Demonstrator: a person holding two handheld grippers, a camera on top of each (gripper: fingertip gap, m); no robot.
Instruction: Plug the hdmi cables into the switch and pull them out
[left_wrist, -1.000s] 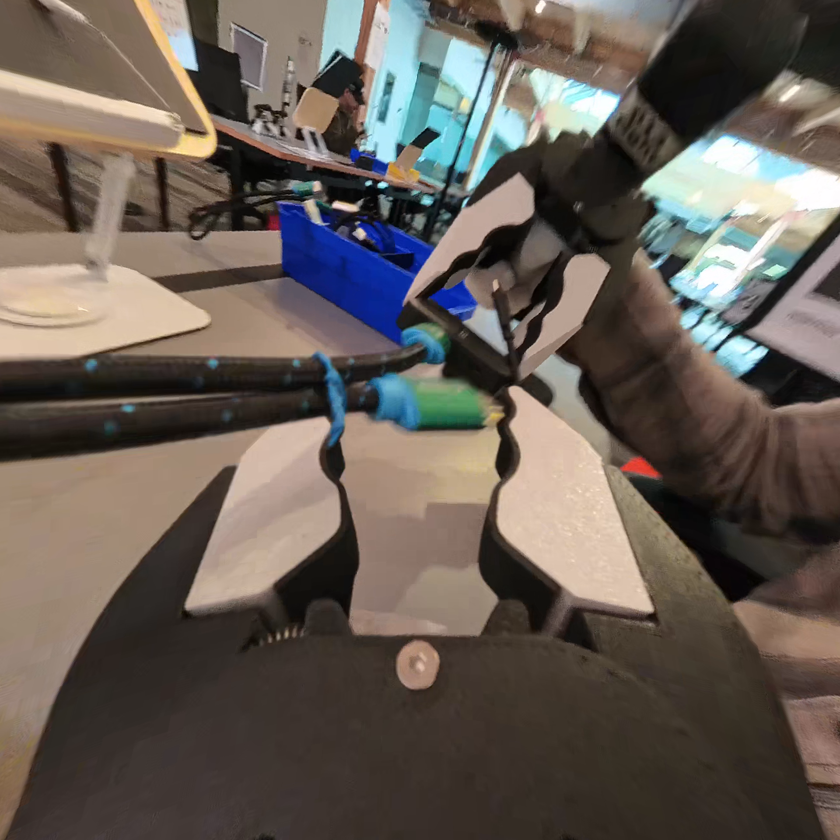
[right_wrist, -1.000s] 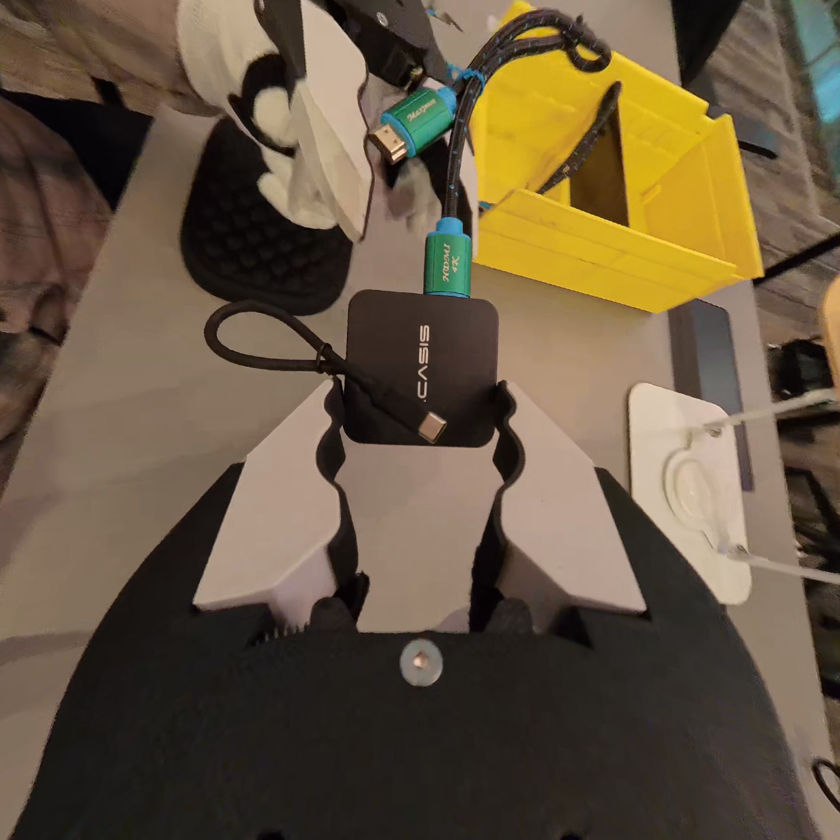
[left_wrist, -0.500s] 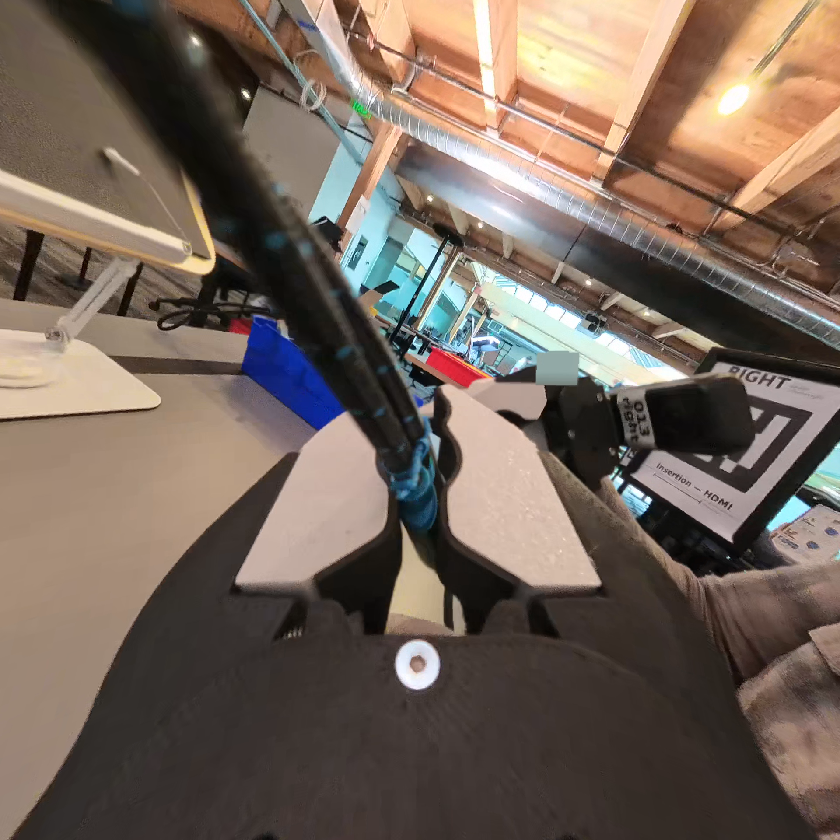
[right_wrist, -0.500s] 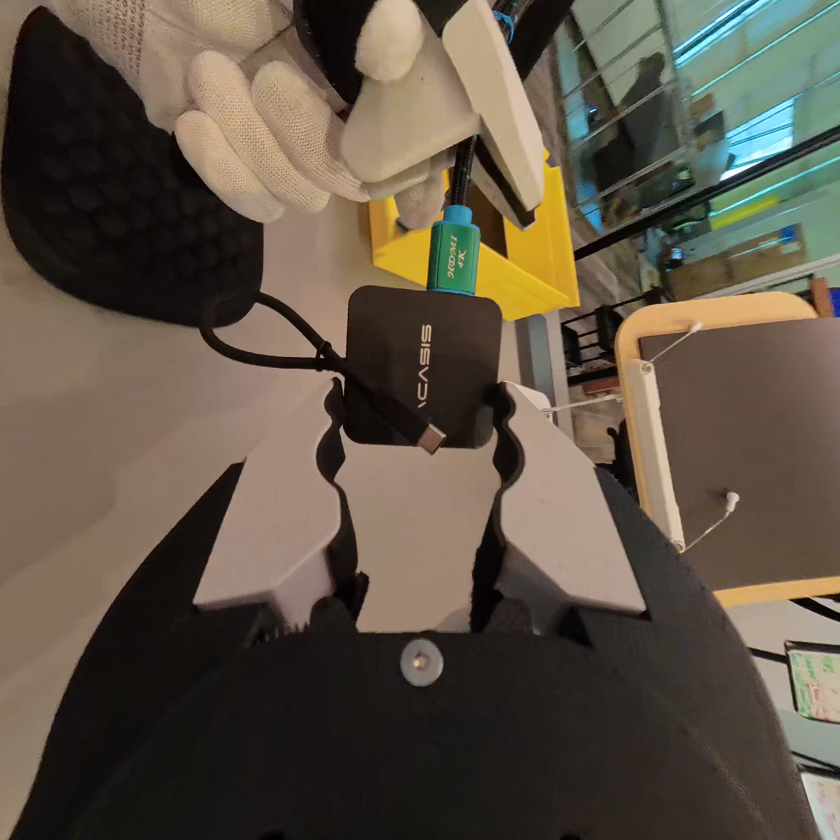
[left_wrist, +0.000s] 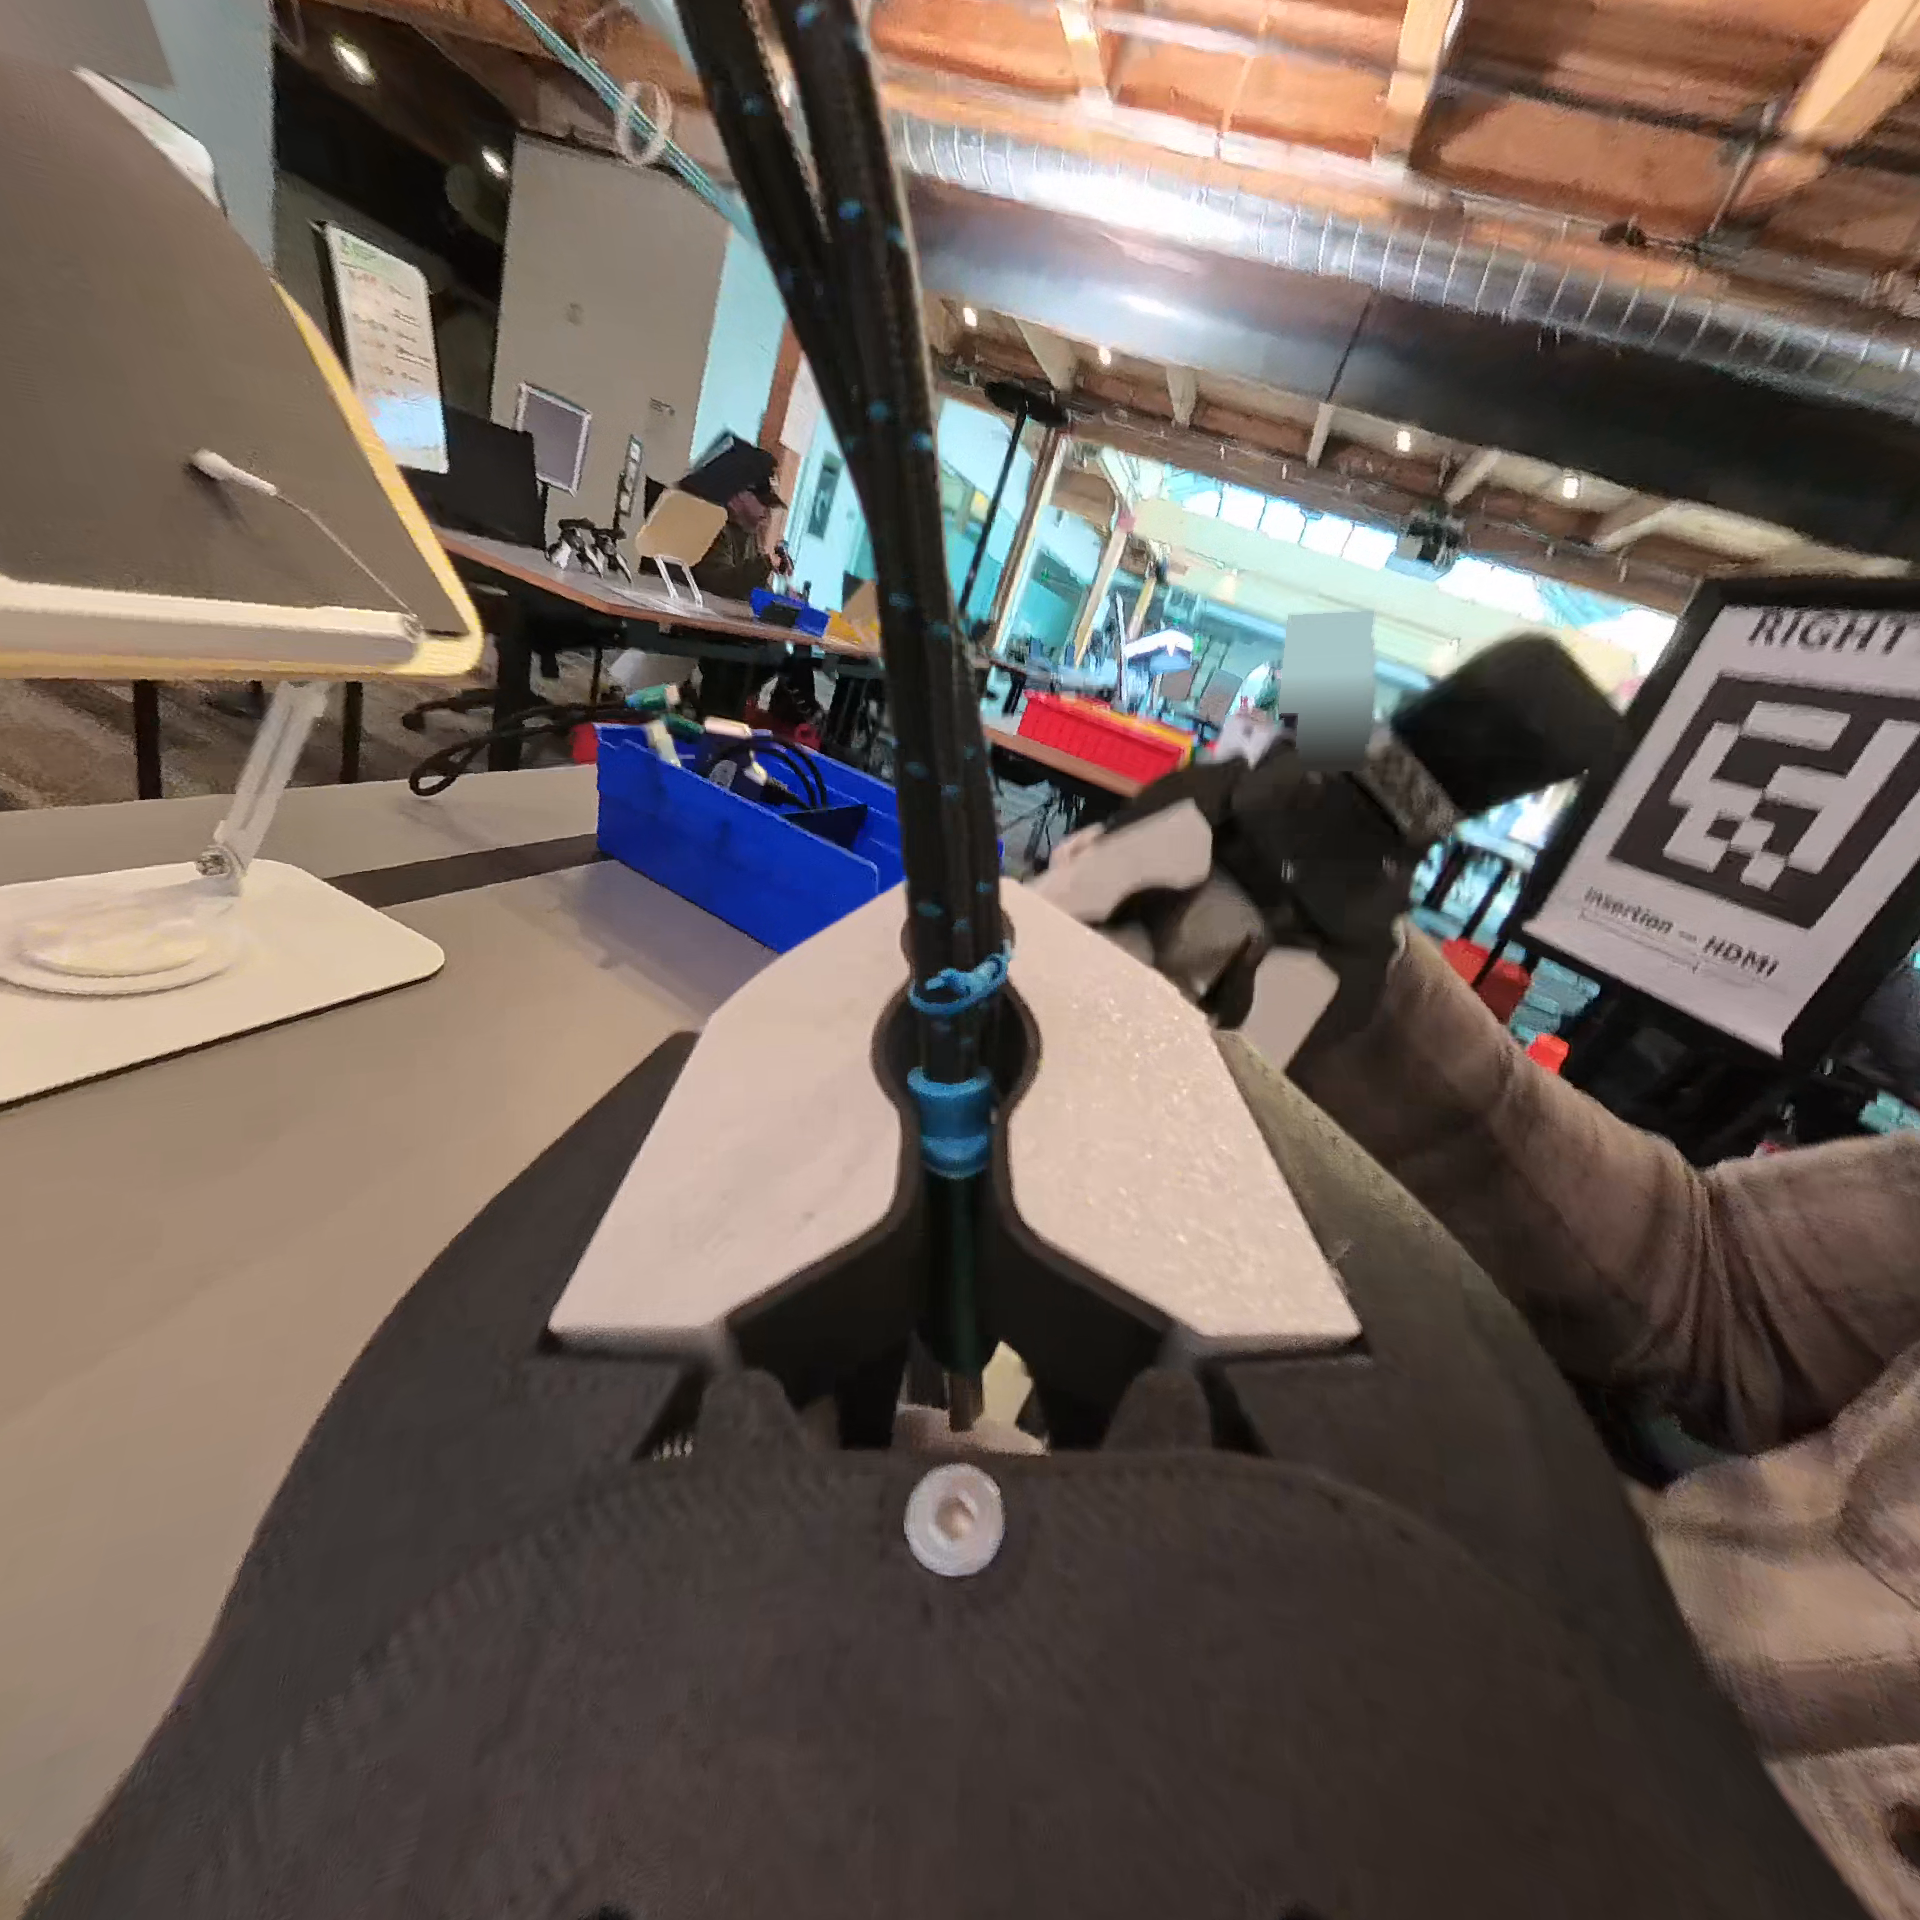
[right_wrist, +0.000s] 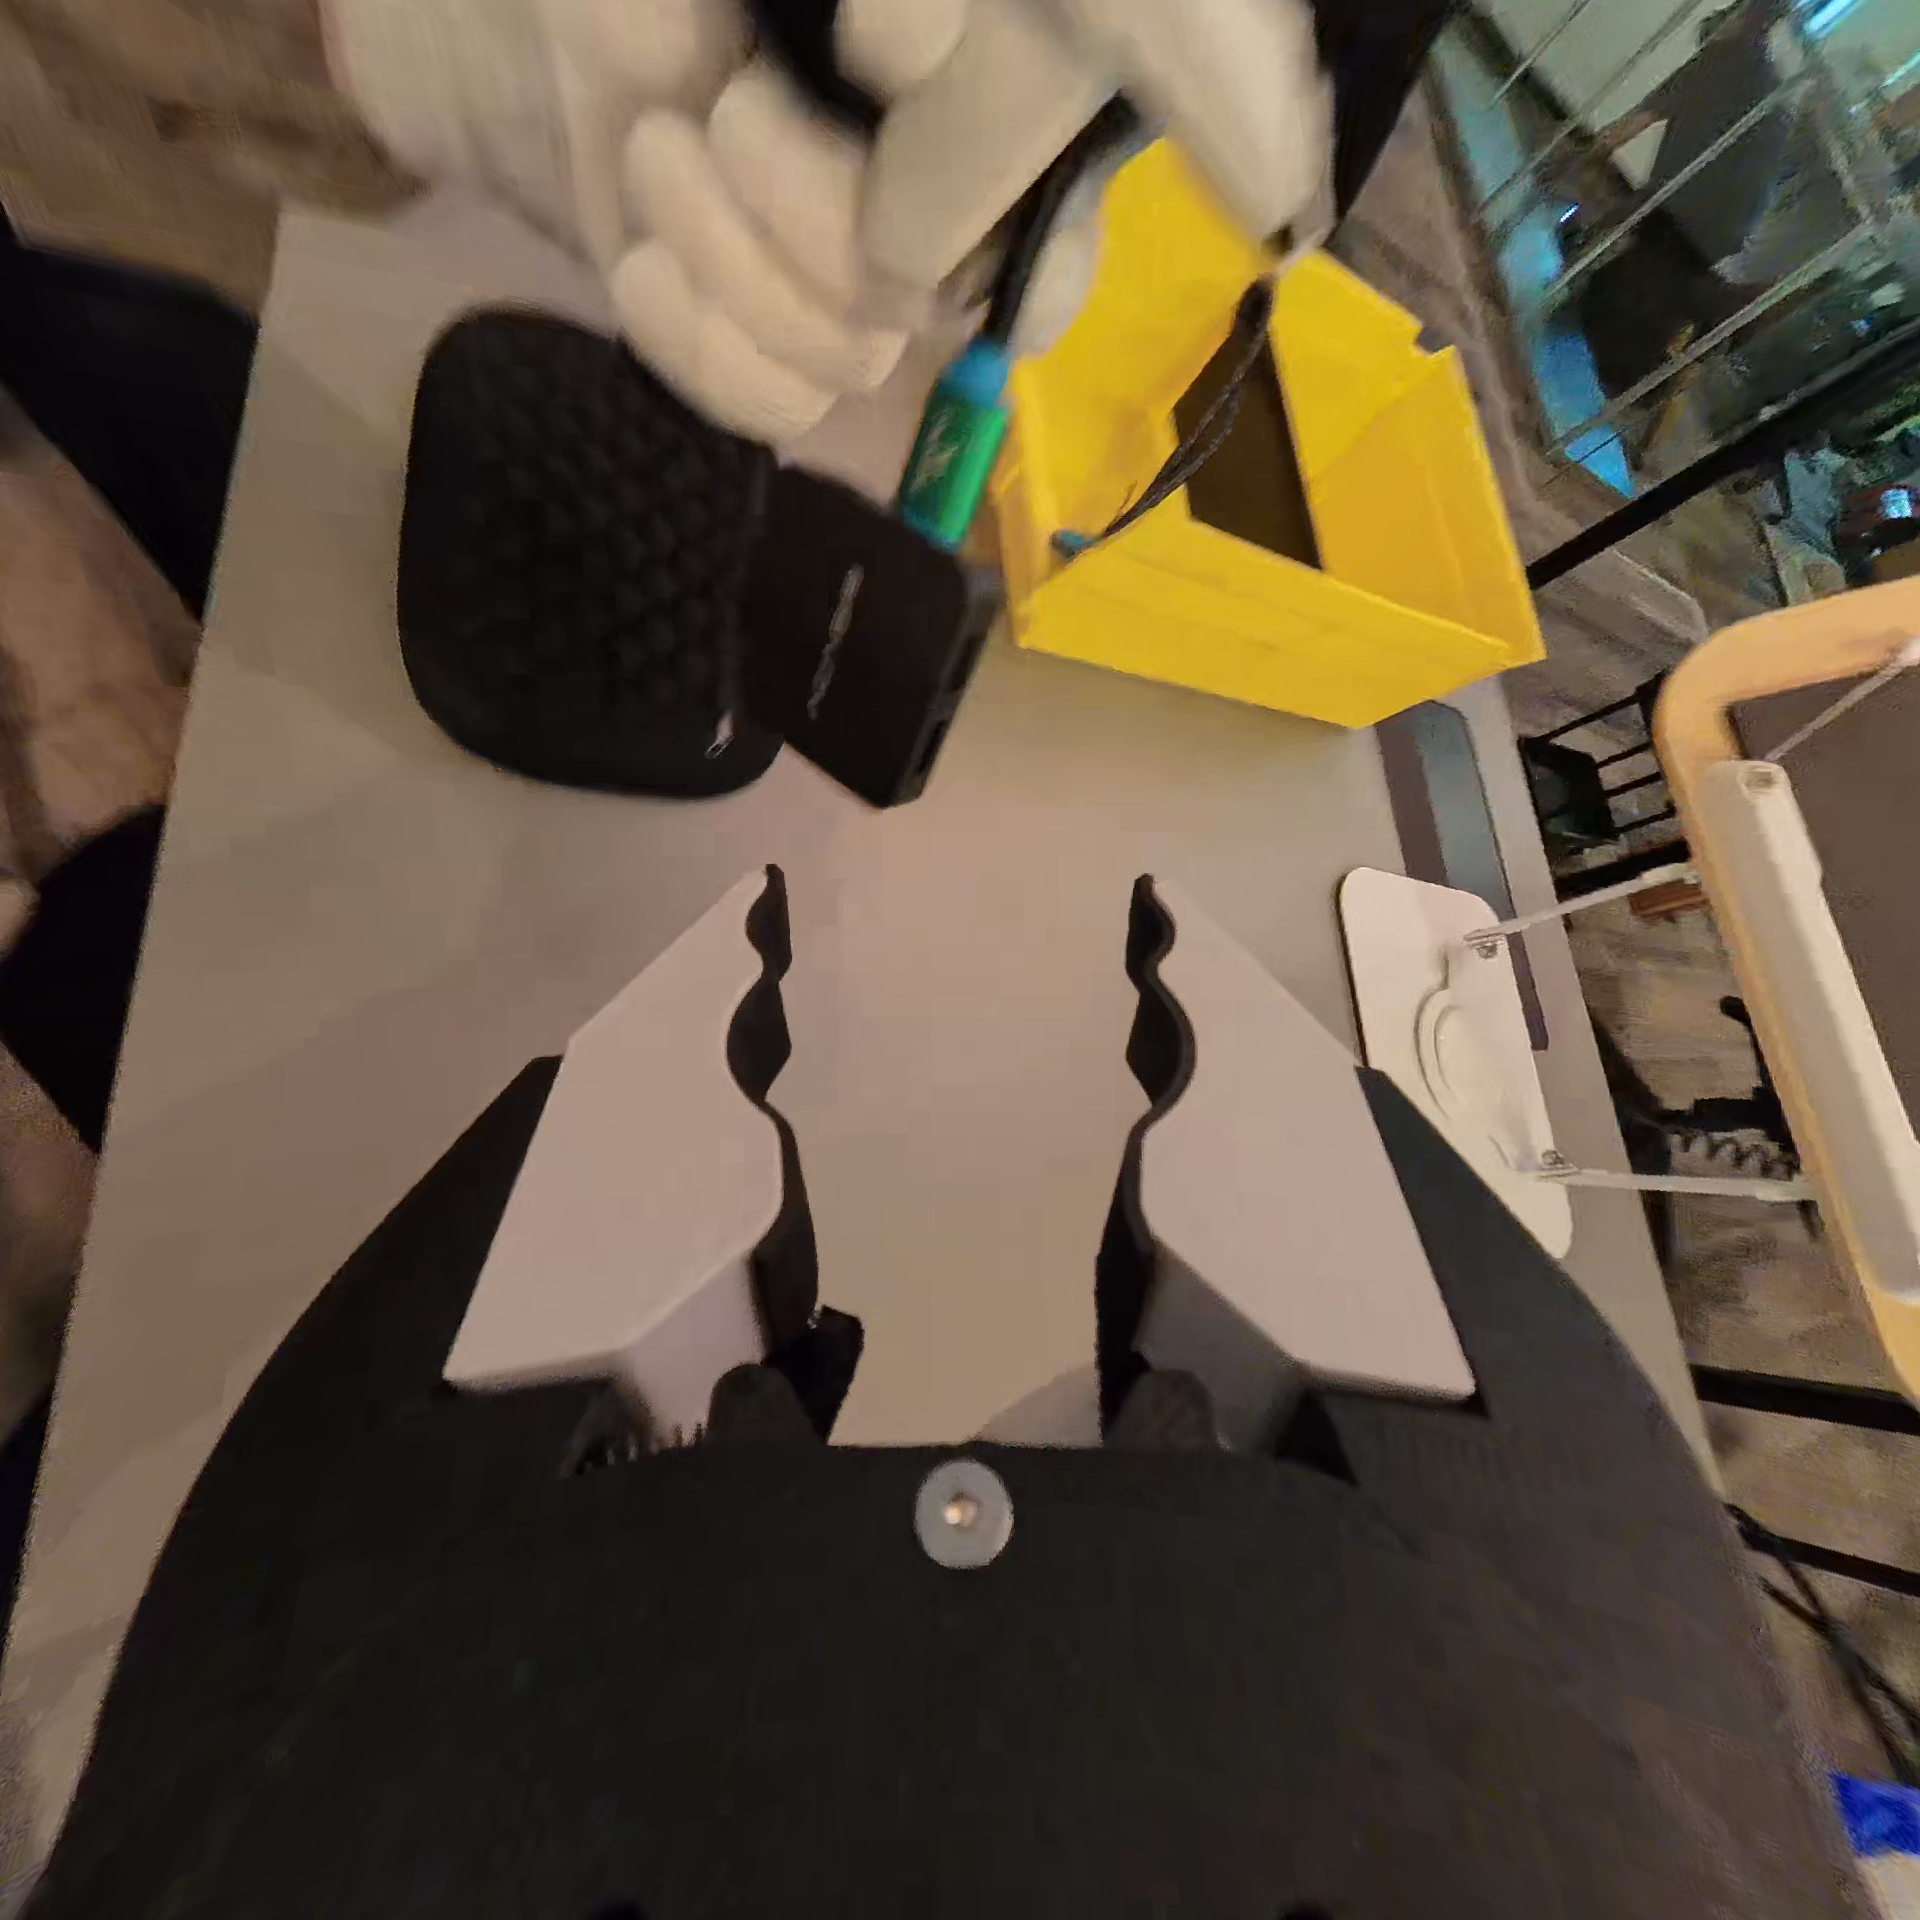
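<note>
My left gripper (left_wrist: 951, 935) is shut on the black braided HDMI cable (left_wrist: 883, 520), at its blue collar (left_wrist: 951, 1122). The cable runs up out of the left wrist view. In the right wrist view a white-gloved hand (right_wrist: 748, 260) holds that gripper at the top, blurred. The green HDMI plug (right_wrist: 945, 457) sits in the black switch (right_wrist: 862, 644), which hangs tilted from it over the black pad (right_wrist: 561, 561). My right gripper (right_wrist: 956, 894) is open and empty, a short way back from the switch. It also shows blurred in the left wrist view (left_wrist: 1247, 883).
A yellow bin (right_wrist: 1299, 582) with cable in it stands right of the switch. A white stand base (right_wrist: 1455, 1060) and its tilted board (left_wrist: 156, 416) are at the table's side. A blue bin (left_wrist: 727, 842) sits farther back. A marker sign (left_wrist: 1756, 810) stands off the table. About 11 centimeters separates my left fingertips from my right.
My right gripper has let go of the switch, opened and drawn back. My left gripper closed on the cable and tilted upward; the switch now hangs tilted from the plug.
</note>
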